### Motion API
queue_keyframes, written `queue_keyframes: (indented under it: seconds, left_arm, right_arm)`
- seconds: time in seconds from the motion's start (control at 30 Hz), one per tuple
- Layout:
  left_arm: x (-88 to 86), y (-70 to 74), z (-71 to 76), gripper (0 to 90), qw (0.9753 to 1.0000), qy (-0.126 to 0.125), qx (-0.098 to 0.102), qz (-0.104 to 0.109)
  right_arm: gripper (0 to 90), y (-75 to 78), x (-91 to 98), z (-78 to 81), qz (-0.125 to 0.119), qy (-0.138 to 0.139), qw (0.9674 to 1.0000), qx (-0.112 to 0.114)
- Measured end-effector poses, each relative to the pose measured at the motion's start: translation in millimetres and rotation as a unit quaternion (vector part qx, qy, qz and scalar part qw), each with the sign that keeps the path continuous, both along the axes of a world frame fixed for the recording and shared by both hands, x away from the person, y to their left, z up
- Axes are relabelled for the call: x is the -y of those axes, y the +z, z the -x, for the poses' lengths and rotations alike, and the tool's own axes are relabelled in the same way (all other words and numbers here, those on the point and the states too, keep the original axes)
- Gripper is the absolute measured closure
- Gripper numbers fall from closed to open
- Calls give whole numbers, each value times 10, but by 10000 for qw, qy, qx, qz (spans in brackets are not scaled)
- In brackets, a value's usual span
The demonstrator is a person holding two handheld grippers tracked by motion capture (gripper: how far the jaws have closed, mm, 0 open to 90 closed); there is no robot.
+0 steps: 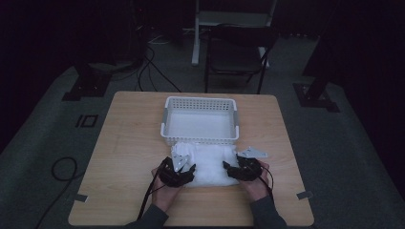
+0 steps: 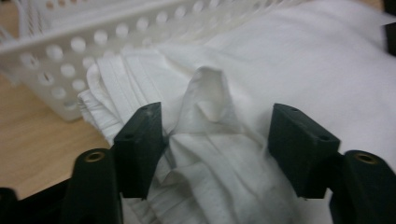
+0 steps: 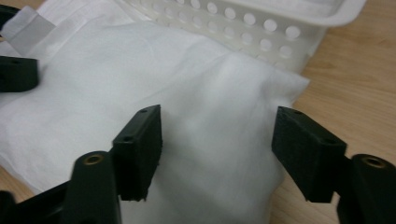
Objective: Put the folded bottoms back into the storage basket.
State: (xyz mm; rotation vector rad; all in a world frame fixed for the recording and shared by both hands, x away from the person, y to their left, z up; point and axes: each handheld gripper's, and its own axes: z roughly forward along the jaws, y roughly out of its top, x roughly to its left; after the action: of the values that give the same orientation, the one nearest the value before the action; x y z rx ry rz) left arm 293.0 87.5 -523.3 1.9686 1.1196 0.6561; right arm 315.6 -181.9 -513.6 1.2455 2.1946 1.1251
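A white cloth (image 1: 210,164) lies folded on the wooden bench (image 1: 129,143), its far edge touching the near wall of a white perforated basket (image 1: 200,102). The basket sits toward the far middle of the bench, with bare wood to its left and right.

The left gripper (image 1: 177,172) sits at the cloth's near left corner. In the left gripper view its jaws stand apart, one on each side of a raised pinch of fabric (image 2: 208,100) among pleated folds; the left jaw touches the bunched cloth, the right jaw stands just clear of it, so nothing is clamped. The basket's wall runs close behind those folds, leaving little room beyond them.

The right gripper (image 1: 239,171) is at the cloth's near right side. In the right gripper view its jaws are spread over smooth cloth (image 3: 205,116), and I cannot tell whether they touch it. The cloth's right edge (image 3: 289,93) lies just beside the right jaw, with bare bench beyond it.

Both hands come in from the bench's near edge, with a strip of open wood on either side of them.
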Motion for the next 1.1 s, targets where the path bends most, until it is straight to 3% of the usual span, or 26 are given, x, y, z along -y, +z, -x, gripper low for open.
queue_keyframes:
  seconds: [0.13, 0.33, 0.43, 0.6, 0.8, 1.0, 1.1]
  left_arm:
    - [-33, -9, -36, 270, 9996, 245, 103, -62]
    - [-120, -15, -107, 182, 9986, 499, -25, 141]
    - [-156, -21, -144, 153, 9977, 606, -95, 276]
    - [-208, -2, -190, 154, 9964, 814, 2, 221]
    - [-293, -65, -367, 90, 9946, 791, -452, 493]
    - [-298, -120, -468, 93, 9909, 621, -979, 682]
    - [-325, -138, -497, 94, 9893, 525, -1113, 785]
  right_arm:
    - [267, -9, 1, -8, -101, -45, 9999, -55]
    - [197, 1, -46, -16, -206, -88, 9997, -8]
    - [170, -42, -67, -47, -121, -79, 9998, -122]
    - [145, -89, -84, -83, -23, -111, 9996, -259]
    - [125, -142, -87, -133, -25, -167, 9987, -484]
    - [116, -208, -77, -194, -109, -195, 9971, -730]
    - [116, -231, -68, -220, -191, -188, 9963, -821]
